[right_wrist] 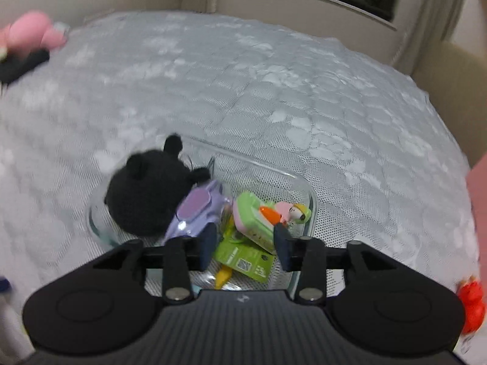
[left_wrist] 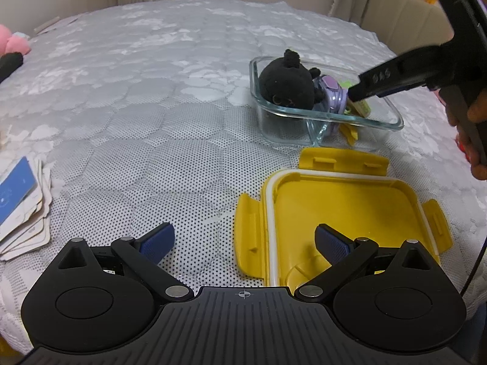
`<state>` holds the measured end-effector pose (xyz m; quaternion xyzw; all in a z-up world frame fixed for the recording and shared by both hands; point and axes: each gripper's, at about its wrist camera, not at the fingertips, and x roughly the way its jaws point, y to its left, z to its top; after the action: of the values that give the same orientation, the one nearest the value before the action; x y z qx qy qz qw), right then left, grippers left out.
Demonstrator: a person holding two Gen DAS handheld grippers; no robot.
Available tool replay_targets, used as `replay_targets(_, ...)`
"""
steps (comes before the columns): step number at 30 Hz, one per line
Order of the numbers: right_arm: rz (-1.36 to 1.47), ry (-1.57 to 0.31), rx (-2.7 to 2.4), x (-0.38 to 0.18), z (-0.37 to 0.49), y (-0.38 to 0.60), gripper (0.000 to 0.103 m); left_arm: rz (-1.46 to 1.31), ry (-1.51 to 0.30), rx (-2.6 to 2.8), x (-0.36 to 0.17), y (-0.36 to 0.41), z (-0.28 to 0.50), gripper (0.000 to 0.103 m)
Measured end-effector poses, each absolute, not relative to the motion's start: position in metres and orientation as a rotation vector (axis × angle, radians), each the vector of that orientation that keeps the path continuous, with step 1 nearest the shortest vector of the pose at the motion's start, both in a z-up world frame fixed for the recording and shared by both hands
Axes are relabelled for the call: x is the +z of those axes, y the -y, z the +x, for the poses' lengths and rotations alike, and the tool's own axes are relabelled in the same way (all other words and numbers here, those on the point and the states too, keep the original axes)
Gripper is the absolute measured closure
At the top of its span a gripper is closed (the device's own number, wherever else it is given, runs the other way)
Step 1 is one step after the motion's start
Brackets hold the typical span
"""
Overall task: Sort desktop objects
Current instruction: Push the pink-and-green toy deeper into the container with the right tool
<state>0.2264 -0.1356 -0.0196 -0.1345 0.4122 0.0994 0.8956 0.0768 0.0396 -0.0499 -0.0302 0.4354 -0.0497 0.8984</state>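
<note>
A clear glass container sits on the grey quilted bed and also shows in the right wrist view. It holds a black plush, a purple gadget, a green-and-pink case, a small figurine and a green packet. My right gripper is open and empty, low over these items; it reaches in from the right in the left wrist view. My left gripper is open and empty, over the left edge of the yellow lid.
A stack of cards lies at the left. A pink plush and a dark object lie at the far left. A red toy sits at the right edge. Walls border the bed's far side.
</note>
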Motion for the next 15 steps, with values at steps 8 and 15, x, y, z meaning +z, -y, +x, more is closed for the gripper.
replay_targets(8, -0.281, -0.822, 0.154, -0.046, 0.253, 0.141, 0.068, -0.035, -0.904, -0.104, -0.051, -0.037, 0.075, 0.002)
replay_targets(15, -0.150, -0.825, 0.120, -0.017, 0.240, 0.159, 0.079, -0.067, -0.921, -0.096, -0.055, -0.041, 0.081, 0.002)
